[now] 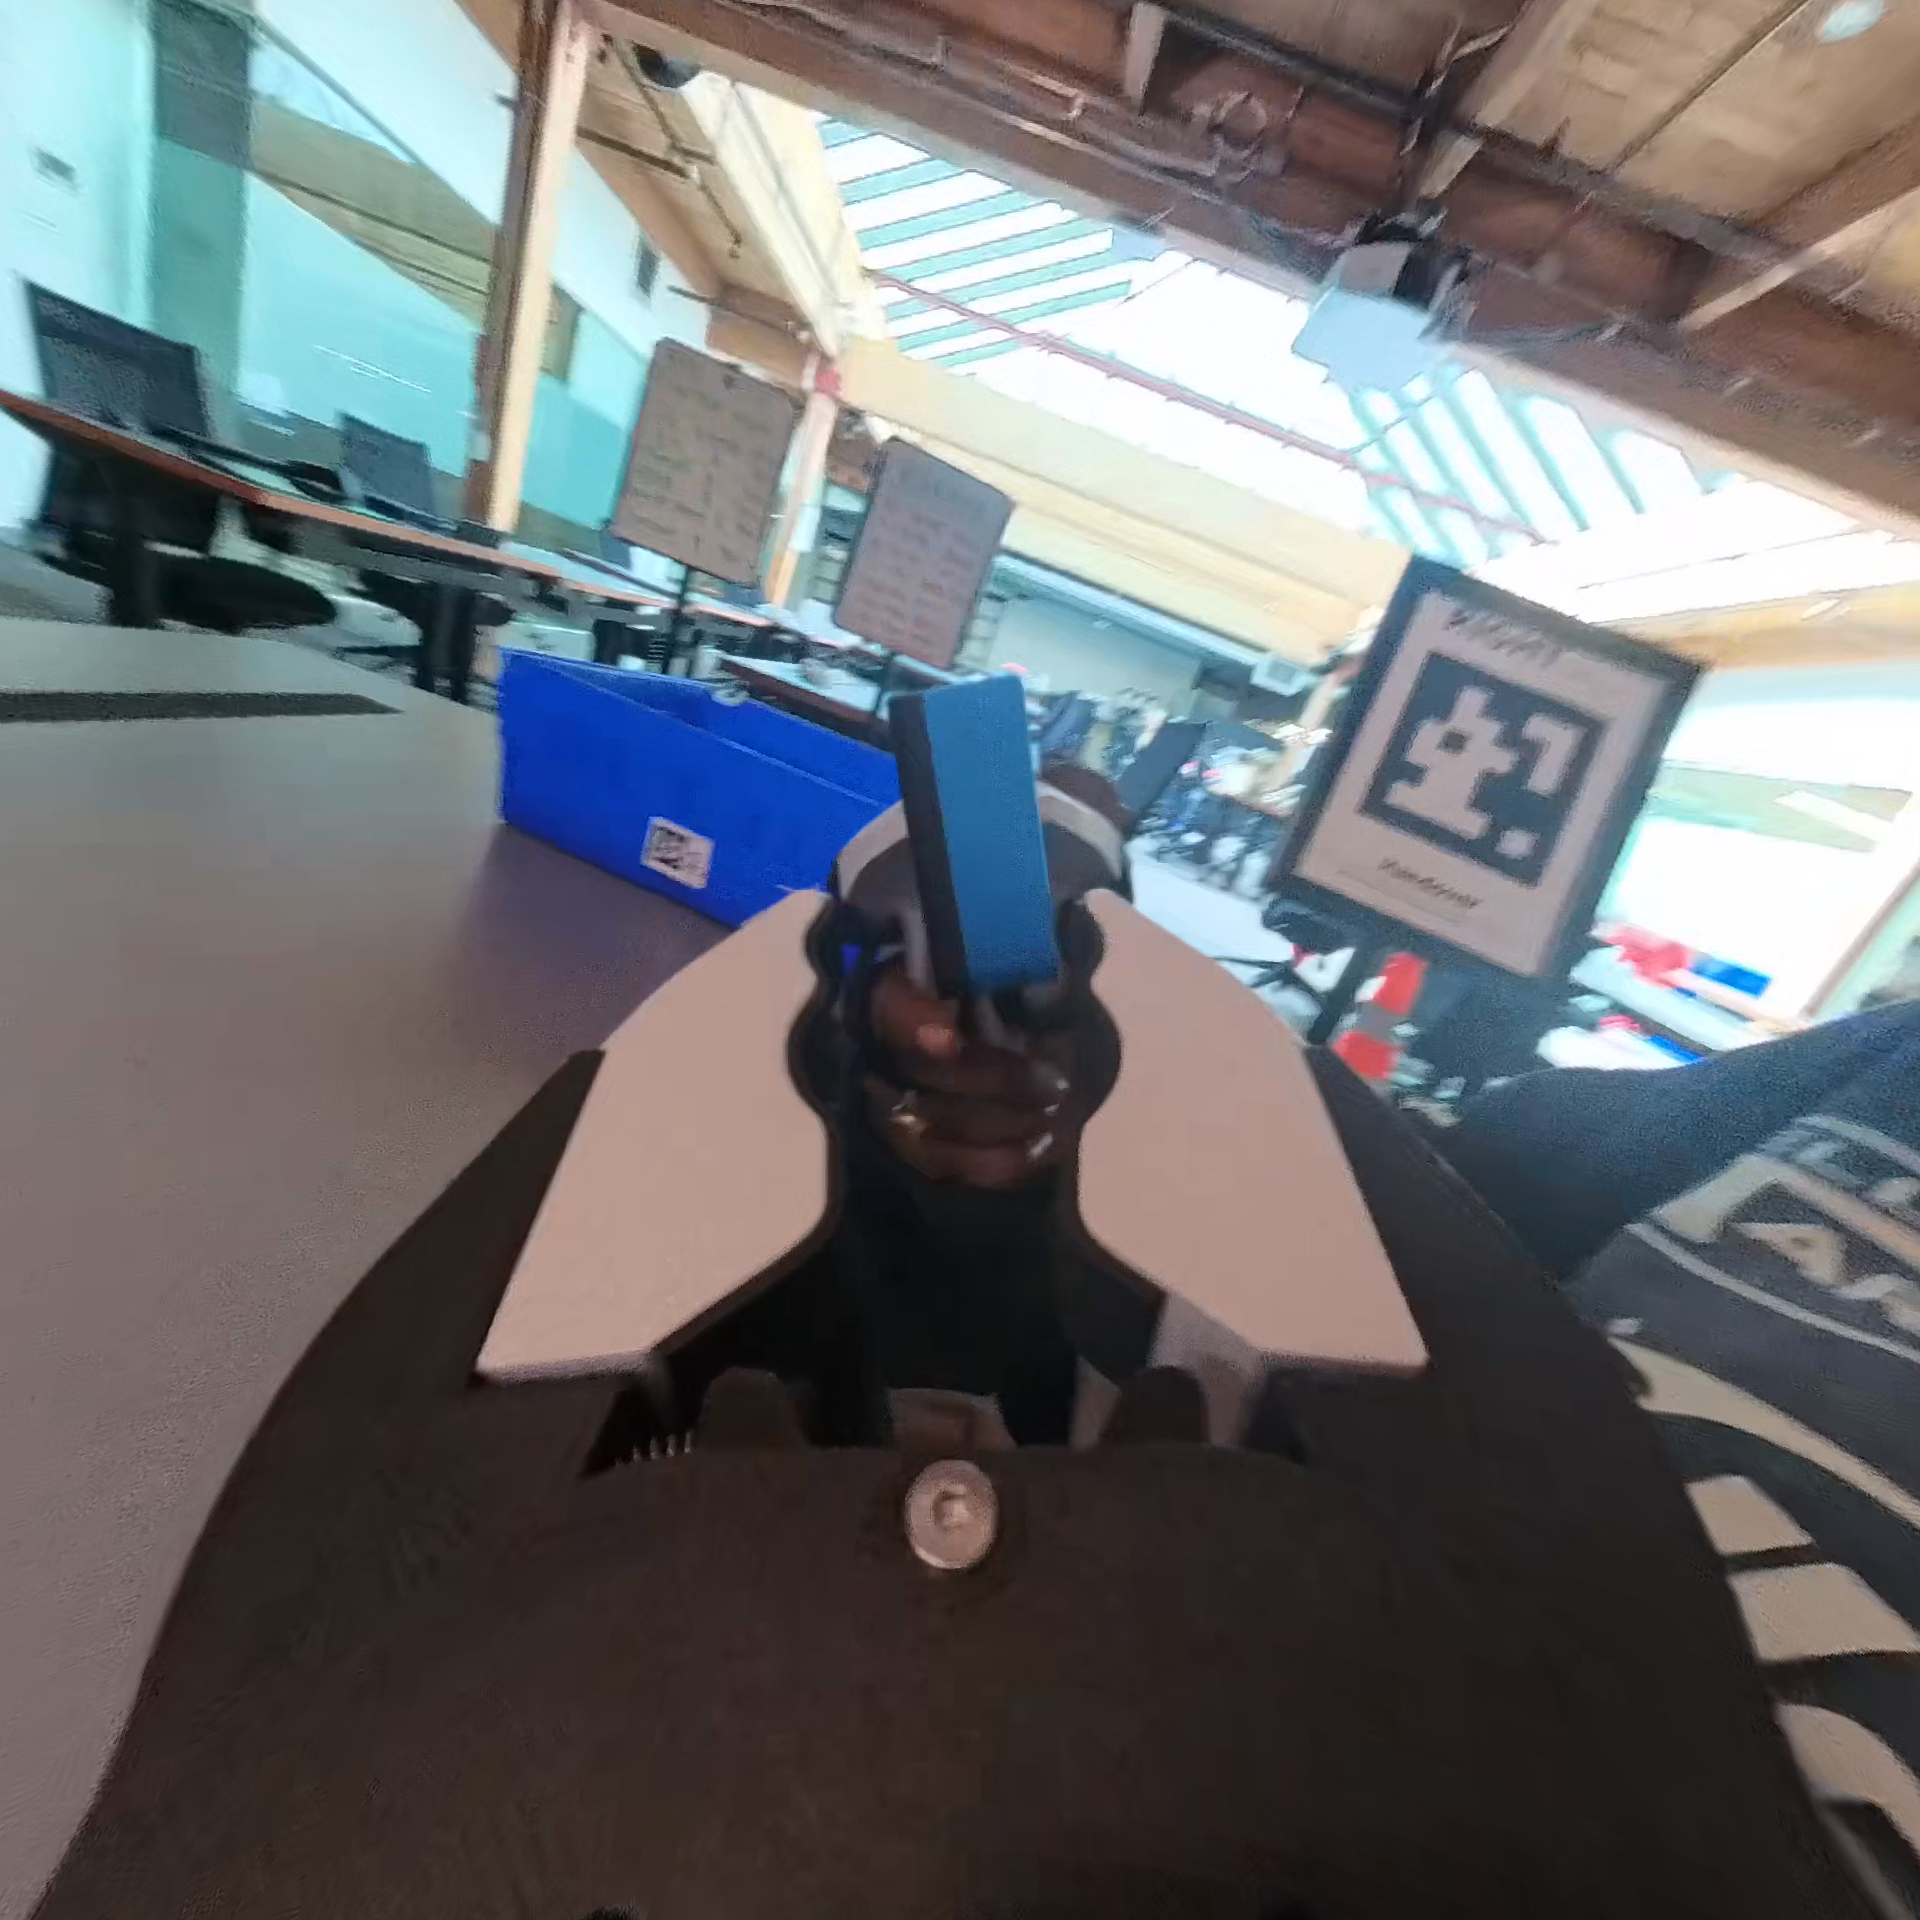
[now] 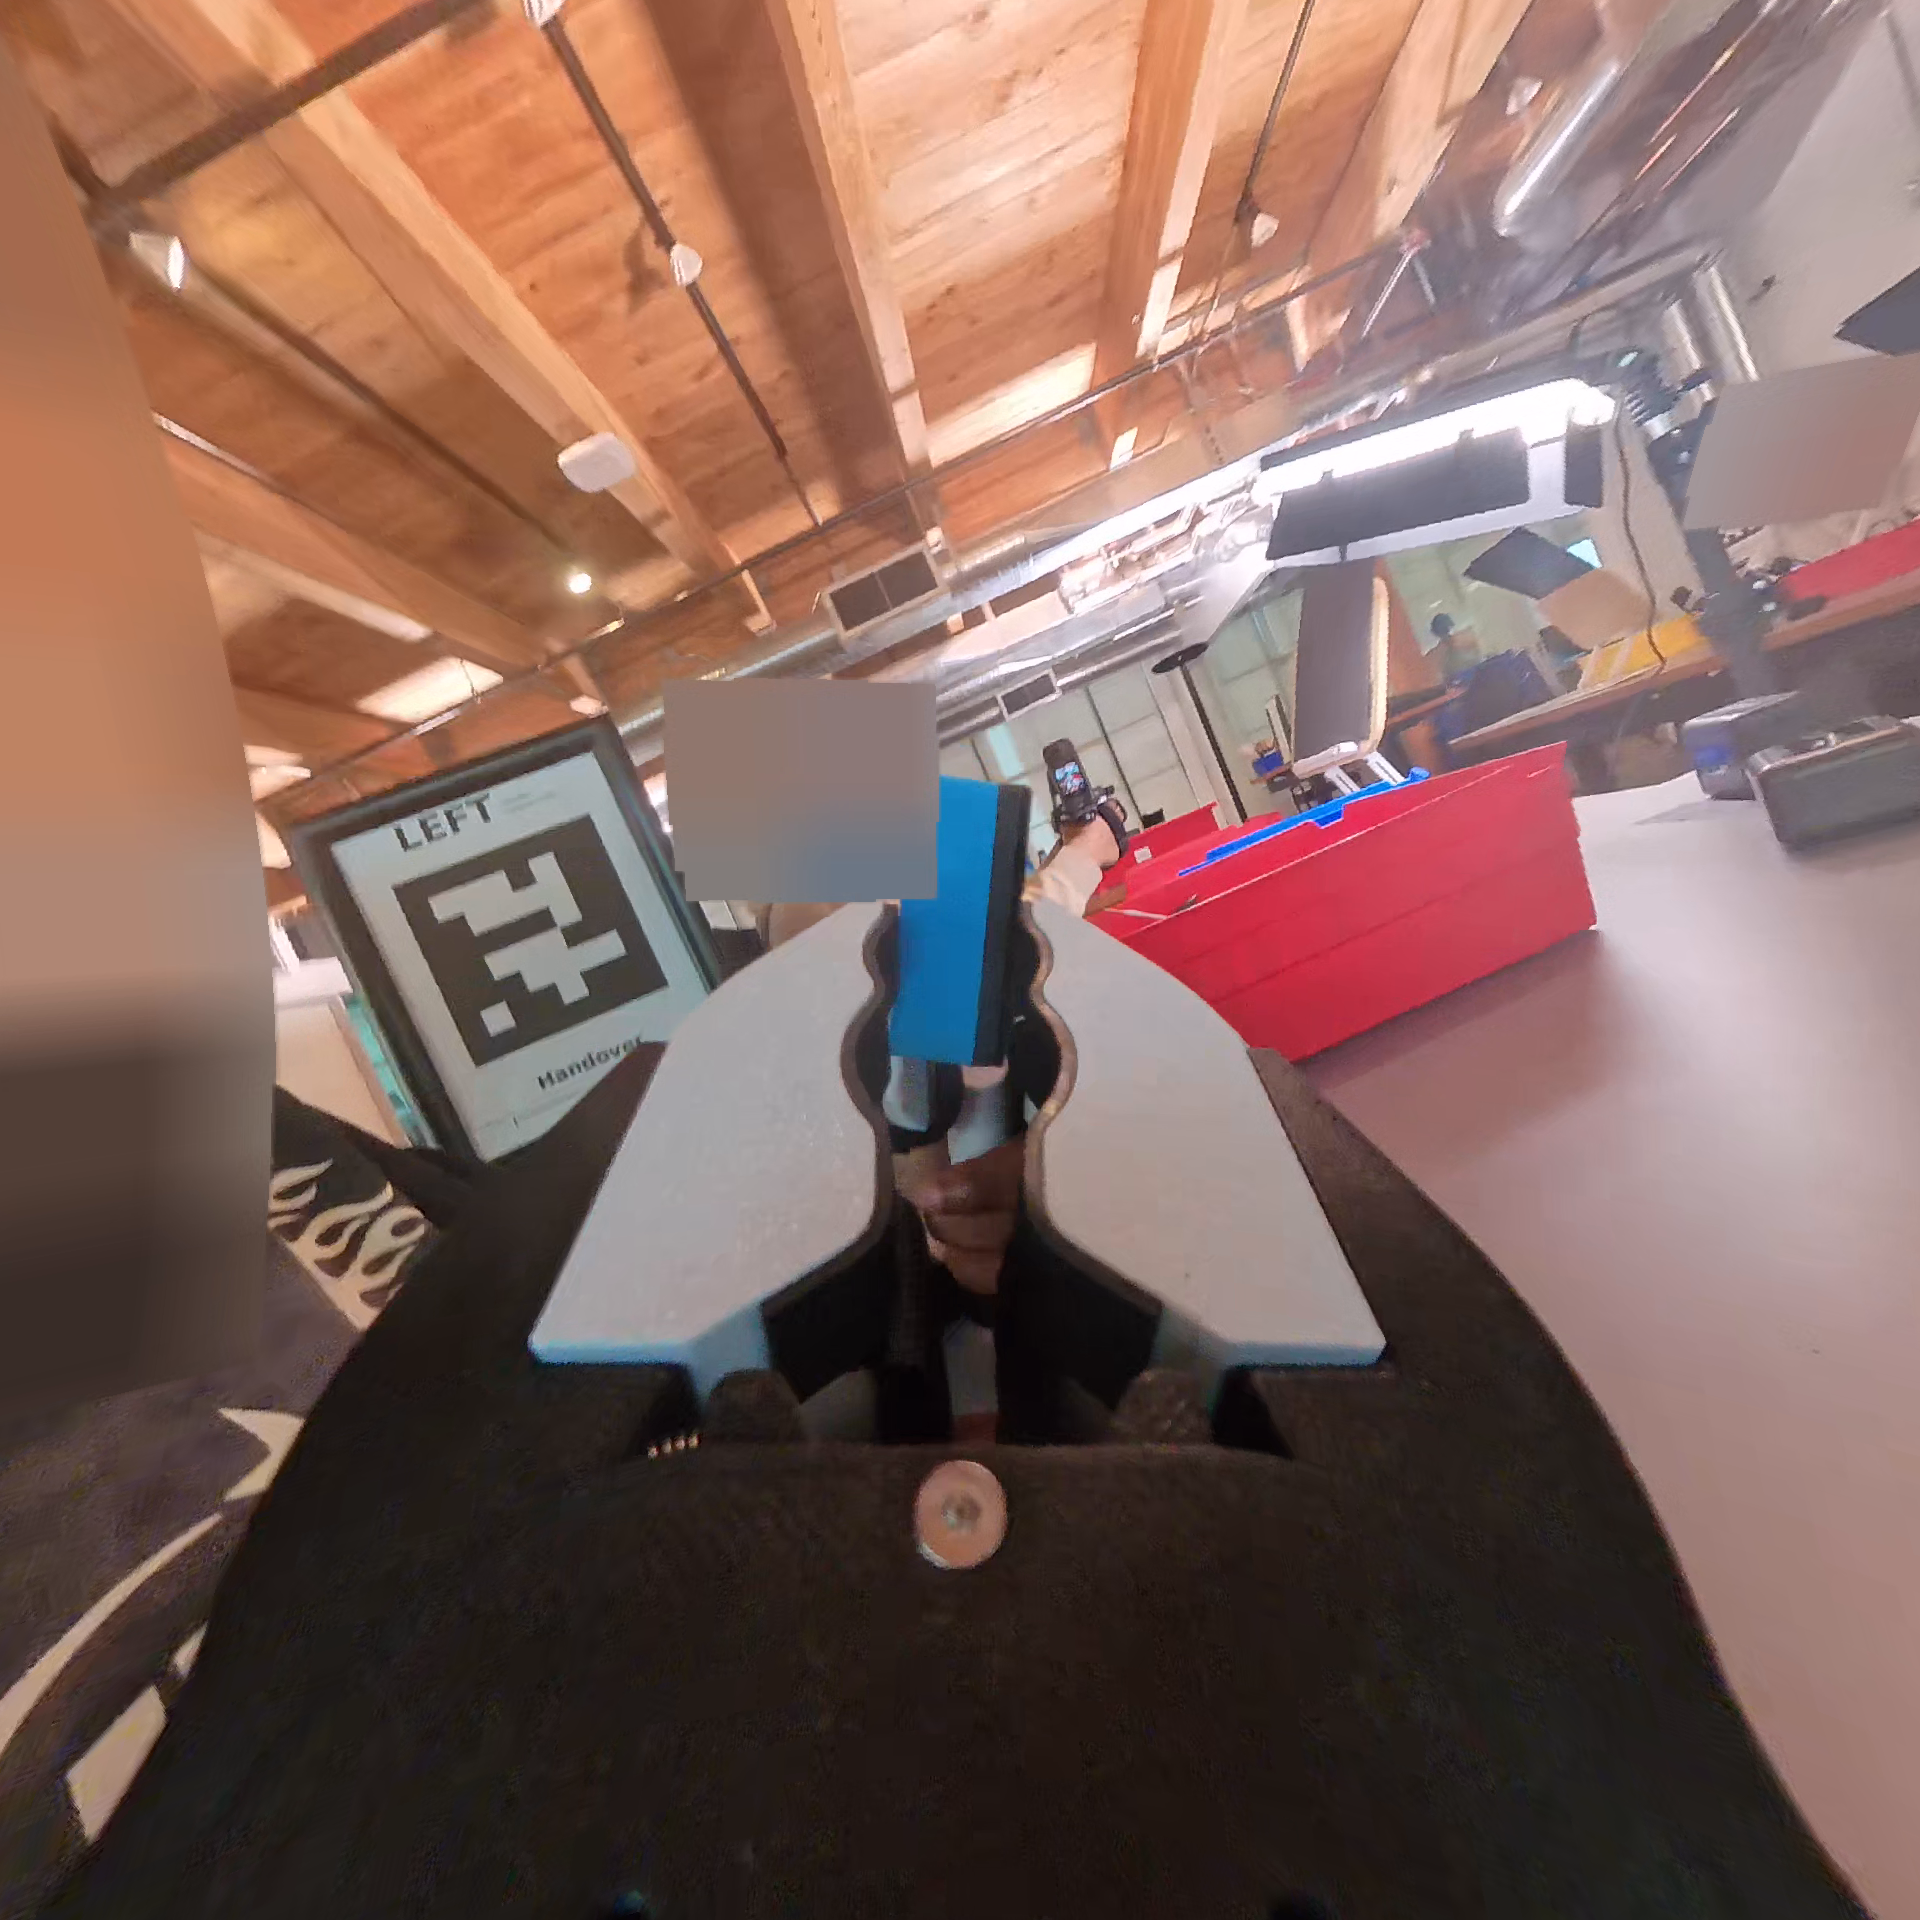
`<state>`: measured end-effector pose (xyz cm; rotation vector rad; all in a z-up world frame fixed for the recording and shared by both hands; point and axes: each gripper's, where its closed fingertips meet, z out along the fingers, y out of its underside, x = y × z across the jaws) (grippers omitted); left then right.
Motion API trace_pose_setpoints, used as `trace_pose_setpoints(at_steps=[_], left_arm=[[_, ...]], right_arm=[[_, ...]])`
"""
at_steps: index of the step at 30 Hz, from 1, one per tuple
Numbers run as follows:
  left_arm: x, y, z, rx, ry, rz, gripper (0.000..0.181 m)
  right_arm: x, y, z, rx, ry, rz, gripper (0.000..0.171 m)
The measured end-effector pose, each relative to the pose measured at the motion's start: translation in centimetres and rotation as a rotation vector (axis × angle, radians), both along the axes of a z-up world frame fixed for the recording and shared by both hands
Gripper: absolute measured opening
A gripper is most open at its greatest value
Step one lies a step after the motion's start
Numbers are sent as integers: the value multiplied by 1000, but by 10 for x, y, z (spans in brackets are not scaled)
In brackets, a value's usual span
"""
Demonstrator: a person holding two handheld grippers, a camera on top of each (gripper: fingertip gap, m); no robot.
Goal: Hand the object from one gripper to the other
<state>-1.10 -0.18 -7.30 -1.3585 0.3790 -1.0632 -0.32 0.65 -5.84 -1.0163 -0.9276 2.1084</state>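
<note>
Block (image 1: 982,831), blue with a black side, stands upright in the air between both tools, above the table (image 1: 260,987). Left tool (image 1: 951,956) has its grey fingers spread wide around the block's lower end, apparently not touching it. Right tool (image 2: 961,987) has its fingers close against the block's lower part, seemingly clamped on it, the black side at the right finger. Blue bin (image 1: 665,790) sits on the table behind; red bin (image 2: 1351,914) sits near another edge.
</note>
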Motion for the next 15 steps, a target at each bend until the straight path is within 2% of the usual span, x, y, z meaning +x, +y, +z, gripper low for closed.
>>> trace_pose_setpoints(at_steps=[1, 3, 4, 6, 7, 10, 12, 15], left_arm=[[2, -4, 3, 0, -51, -46, 26], [2, -4, 6, -60, -145, -93, 22], [1, -4, 8, -99, -189, -119, 22], [-5, -4, 10, -167, -253, -144, 22], [-7, -4, 9, -197, -252, -157, 22], [-4, -7, -5, -311, -181, -220, 22], [-3, -9, -8, -353, -190, -251, 22], [-1, -11, -13, -388, -166, -278, 22]], right_arm=[[-1, -3, 0, 21, -4, -3, 21], [1, -3, 2, 54, 18, -38, 22], [5, -4, 6, 88, 55, -68, 28], [13, -6, 14, 222, 129, -198, 55], [17, -11, 16, 348, 156, -274, 66], [10, -20, -1, 857, 78, -512, 77], [5, -22, -10, 1034, 39, -587, 79], [0, -19, -18, 1084, 20, -622, 73]])
